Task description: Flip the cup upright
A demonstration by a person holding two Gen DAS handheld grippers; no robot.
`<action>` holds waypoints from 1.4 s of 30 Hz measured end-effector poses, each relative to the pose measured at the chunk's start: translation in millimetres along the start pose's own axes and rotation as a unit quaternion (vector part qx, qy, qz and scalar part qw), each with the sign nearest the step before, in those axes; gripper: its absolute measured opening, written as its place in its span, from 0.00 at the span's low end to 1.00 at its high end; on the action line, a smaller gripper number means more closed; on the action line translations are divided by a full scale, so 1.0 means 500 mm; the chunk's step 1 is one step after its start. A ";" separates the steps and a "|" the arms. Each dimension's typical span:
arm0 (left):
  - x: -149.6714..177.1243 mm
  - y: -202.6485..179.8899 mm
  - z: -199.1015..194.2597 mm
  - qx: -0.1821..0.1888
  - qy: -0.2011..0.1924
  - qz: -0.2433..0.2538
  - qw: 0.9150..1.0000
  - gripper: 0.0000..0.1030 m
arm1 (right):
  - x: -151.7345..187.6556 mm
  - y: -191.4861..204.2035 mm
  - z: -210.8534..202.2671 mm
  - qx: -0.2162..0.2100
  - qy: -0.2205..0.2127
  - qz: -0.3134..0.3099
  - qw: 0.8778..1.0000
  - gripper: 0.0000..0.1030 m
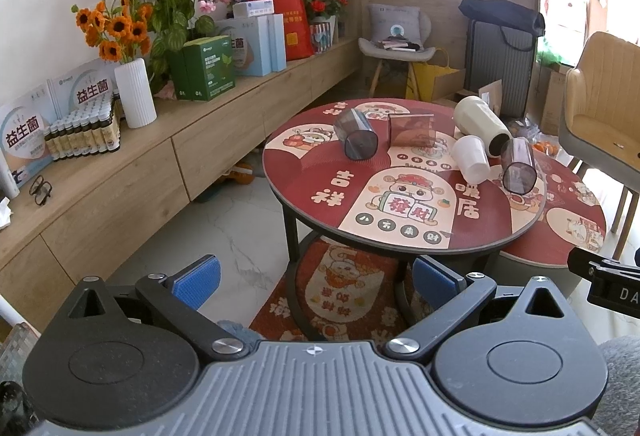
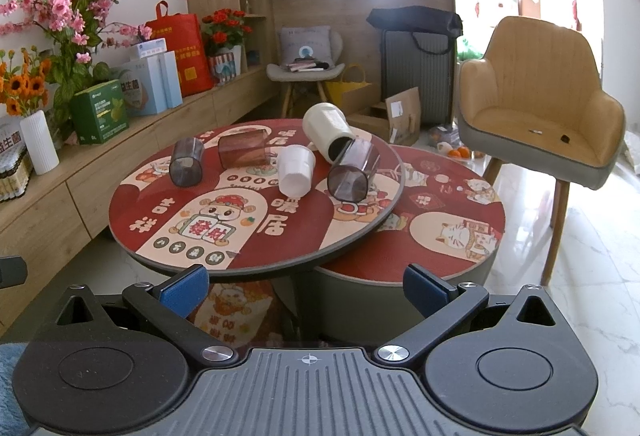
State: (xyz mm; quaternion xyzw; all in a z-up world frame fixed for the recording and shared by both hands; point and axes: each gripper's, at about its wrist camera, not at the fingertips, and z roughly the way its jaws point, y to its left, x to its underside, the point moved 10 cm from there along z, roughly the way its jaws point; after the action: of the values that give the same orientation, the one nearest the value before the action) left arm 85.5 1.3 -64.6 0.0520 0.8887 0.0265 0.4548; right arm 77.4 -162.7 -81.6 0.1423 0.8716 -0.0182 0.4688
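So we have five cups lying on their sides on the round red table, none upright yet, and both grippers sit well back from the near edge with nothing between the pads.

Left gripper: jaws wide apart, empty. Right gripper: same, wide and empty.

Layout, left to right in the right wrist view:
- smoky grey cup, far left, mouth facing near
- brown tinted cup, long axis running left-right
- small white cup, centre, closed base facing near
- cream cup, farthest back, dark mouth facing near-right
- second smoky cup, right side near the edge, mouth toward us, touching or just beside the cream one; we cannot tell which

Key relation: the second smoky cup lies ahead and slightly right of our right gripper, long axis running roughly near-far. We judge the right hand is the nearer one for it; the left is better placed for the grey cup at far left.

Risk: round-ish bodies may roll when nudged.
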 end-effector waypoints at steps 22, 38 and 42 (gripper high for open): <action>-0.103 -0.021 0.234 0.017 0.030 0.015 0.999 1.00 | -0.093 -0.022 0.215 0.013 -0.015 0.002 1.000 1.00; -0.385 -0.238 0.596 0.080 -0.016 0.039 0.996 0.90 | -0.095 -0.071 0.394 -0.004 0.024 0.041 0.999 1.00; -0.430 -0.262 0.659 0.076 -0.024 0.048 0.996 0.80 | -0.093 -0.084 0.400 -0.006 0.029 0.045 0.999 1.00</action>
State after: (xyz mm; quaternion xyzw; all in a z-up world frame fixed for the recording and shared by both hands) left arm 468.6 -154.0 -96.3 0.1293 0.8736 -0.0208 0.4686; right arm 253.0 -246.6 -159.6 0.1793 0.8776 0.0122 0.4445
